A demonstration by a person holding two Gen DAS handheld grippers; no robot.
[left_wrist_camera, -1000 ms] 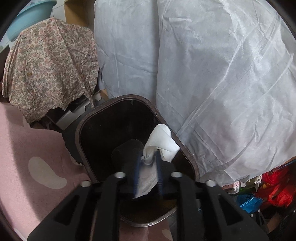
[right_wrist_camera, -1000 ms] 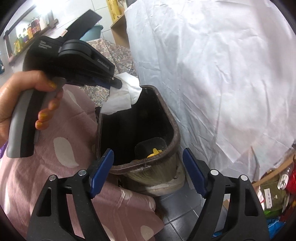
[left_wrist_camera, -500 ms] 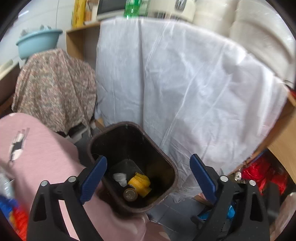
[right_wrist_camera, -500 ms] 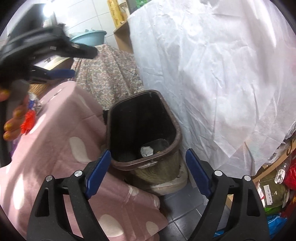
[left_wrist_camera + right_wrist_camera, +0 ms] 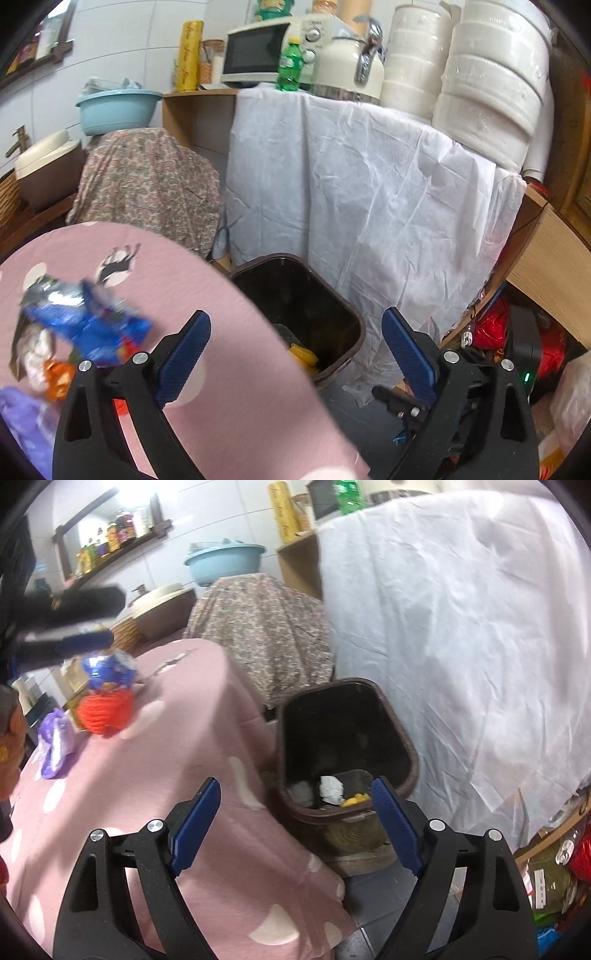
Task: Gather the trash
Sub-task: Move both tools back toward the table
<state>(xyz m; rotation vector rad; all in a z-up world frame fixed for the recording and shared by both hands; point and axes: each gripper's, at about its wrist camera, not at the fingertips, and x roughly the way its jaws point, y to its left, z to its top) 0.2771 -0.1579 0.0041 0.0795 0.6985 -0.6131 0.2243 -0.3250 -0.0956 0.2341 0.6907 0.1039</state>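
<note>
1. The left gripper (image 5: 295,354) has its fingers spread wide with nothing between them. It hangs over the near right edge of the table (image 5: 229,369), which wears a pink cloth.
2. The remaining trash lies to the left of those fingers on the table: a crumpled blue wrapper (image 5: 86,325), an orange scrap (image 5: 55,376) just nearer, and a purple packet (image 5: 22,417) at the near left edge. The wrapper's long axis seems to run left to right, though it is blurred.
3. The right gripper (image 5: 295,823) is also wide open and empty, over the table's corner with the bin just beyond it. From here the trash sits far left on the table, well apart from it. I judge the left gripper the nearer, so the next reach should swing left.
4. The brown bin (image 5: 402,746) stands on the floor, just beside the table's right side, against the white sheet (image 5: 461,627).
5. Inside the bin lie a crumpled white tissue (image 5: 330,788) and something yellow (image 5: 356,798), touching at the bottom.
</note>
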